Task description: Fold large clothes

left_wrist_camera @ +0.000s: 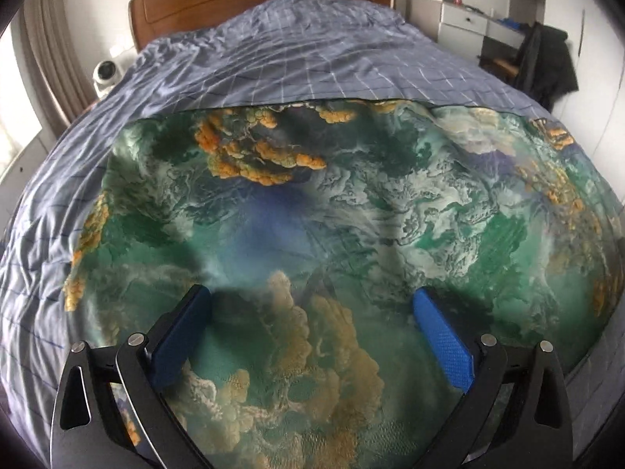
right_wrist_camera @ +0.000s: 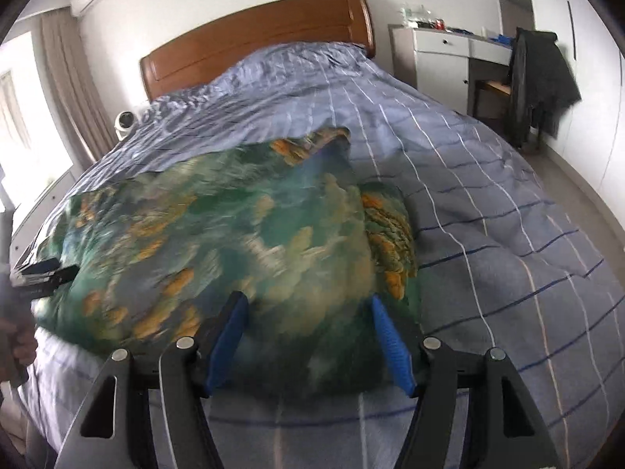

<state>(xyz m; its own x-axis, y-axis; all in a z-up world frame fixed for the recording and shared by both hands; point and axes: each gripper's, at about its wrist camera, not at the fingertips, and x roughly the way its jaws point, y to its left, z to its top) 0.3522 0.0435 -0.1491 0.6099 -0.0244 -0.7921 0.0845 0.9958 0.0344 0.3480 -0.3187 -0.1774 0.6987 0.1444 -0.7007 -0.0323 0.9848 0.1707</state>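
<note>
Green and orange printed garment spread flat on blue checked quilt, long axis left to right, directly ahead of both open, empty tongs: right gripper near right edge, left gripper mid-cloth.
</note>
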